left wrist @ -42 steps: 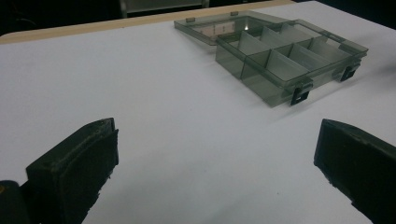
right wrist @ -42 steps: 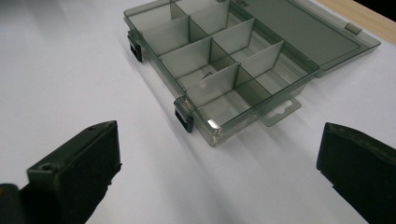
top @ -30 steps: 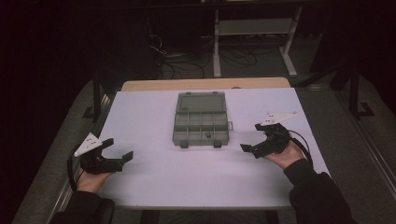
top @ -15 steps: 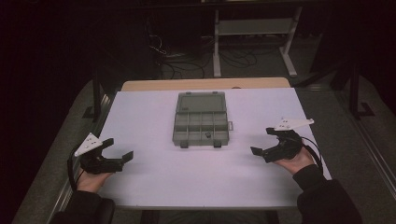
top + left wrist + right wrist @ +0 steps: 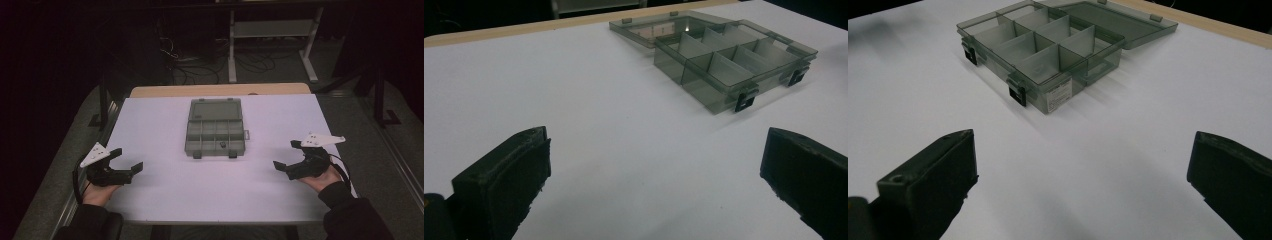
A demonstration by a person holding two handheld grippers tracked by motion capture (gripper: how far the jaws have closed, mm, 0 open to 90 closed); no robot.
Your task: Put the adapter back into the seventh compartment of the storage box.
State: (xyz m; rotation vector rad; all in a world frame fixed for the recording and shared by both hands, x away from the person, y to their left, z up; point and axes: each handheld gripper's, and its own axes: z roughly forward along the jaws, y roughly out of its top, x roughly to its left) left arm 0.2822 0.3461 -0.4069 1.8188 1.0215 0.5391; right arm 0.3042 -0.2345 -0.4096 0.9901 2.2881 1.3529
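While both grippers rest low at the near corners of the white table top (image 5: 165,125), the compartment box (image 5: 214,135) lies at the table's middle, slightly toward the far edge, with its lid (image 5: 216,109) folded flat open on the far side and its two dark latches (image 5: 197,155) facing the person. The left gripper (image 5: 127,162) sits close to the left edge of the white surface, jaws spread wide and holding nothing; in the left gripper view its two black jaws stand far apart at the bottom corners, with bare white surface between them and the box (image 5: 734,62) well ahead and to the right. The right gripper (image 5: 287,156) sits near the right edge, jaws likewise spread wide and empty; in the right gripper view the box (image 5: 1040,47) lies well ahead and to the left, with a small label on its side wall. Both grippers are well apart from the box, and an open band of white surface separates each from it. A strip of wooden table edge (image 5: 215,90) shows beyond the white surface. Past the table lie a dark floor, loose cables (image 5: 195,62) and a white frame (image 5: 272,30).
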